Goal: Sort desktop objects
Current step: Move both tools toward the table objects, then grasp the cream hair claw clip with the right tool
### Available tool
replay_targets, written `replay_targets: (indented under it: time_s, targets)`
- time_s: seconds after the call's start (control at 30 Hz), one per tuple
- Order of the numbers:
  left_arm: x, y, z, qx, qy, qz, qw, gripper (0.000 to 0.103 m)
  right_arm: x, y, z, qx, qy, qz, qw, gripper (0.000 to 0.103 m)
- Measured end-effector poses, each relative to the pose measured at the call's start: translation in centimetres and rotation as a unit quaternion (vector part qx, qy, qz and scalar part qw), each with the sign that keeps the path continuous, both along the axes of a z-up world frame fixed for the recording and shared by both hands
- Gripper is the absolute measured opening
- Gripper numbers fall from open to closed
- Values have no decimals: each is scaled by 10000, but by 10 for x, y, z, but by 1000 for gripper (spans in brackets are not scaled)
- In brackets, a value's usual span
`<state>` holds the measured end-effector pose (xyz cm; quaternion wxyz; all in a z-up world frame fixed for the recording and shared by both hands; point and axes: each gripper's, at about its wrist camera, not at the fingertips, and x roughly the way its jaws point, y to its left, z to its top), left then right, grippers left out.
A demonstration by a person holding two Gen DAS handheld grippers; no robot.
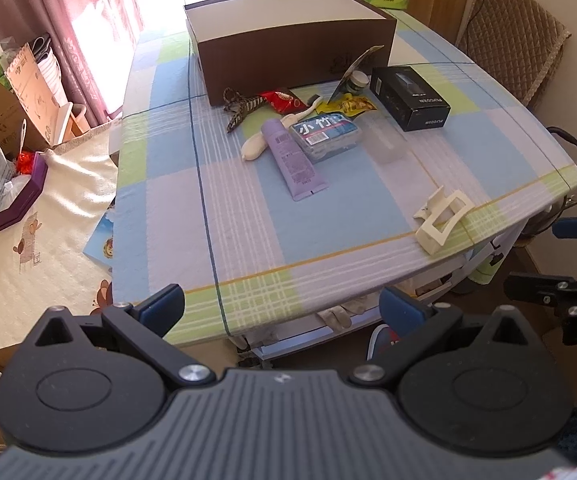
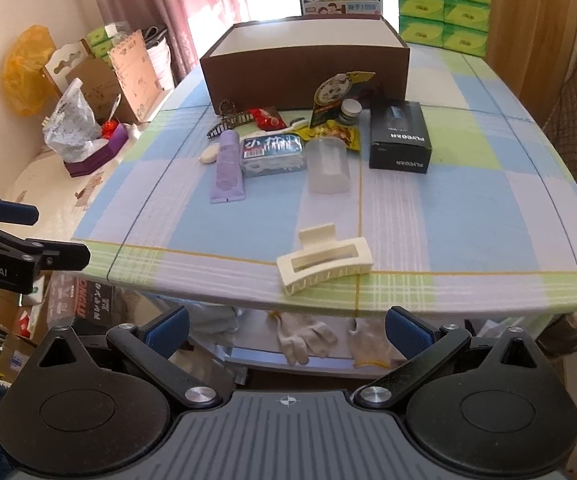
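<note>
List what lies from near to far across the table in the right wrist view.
Cream hair clip → clear plastic cup → black box → brown open box → green tissue packs.

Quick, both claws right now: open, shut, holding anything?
Left claw: open, holding nothing, short of the table edge.
Right claw: open, holding nothing, short of the table edge.

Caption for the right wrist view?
Open right claw faces a cream hair clip at the table edge; clutter and brown box beyond.

Sunlit pink curtains [image 2: 168,20] behind checked table [image 2: 468,208].
</note>
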<state>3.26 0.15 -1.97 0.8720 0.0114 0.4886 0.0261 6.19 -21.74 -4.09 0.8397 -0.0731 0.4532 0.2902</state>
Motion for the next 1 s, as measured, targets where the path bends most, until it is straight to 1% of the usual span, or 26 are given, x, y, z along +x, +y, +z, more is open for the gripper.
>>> replay_targets:
  time_s: [0.27, 0.5, 0.6, 0.8, 0.9, 1.0]
  targets:
    - [12, 10, -7, -23, 7, 171, 9999, 102, 19, 3, -9, -136, -171, 14, 9998, 101]
    - [29, 19, -11, -5, -56, 169, 9998, 102, 36, 14, -25, -266, -321, 223, 9989, 101]
    - [37, 21, -20, 117, -37, 167, 9998, 102, 40, 19, -34, -339, -373, 366, 9981, 101]
    - [52, 29, -41, 41, 88, 269, 9996, 102, 56, 21, -49, -287, -267, 393, 9985, 101]
    - [58, 29, -46, -18, 122, 247, 9996, 102, 65, 24, -57, -400, -284, 480, 9976, 101]
    - [65, 28, -51, -27, 180, 253, 9995, 102, 73, 30, -67, -607, -325, 689, 9952, 101]
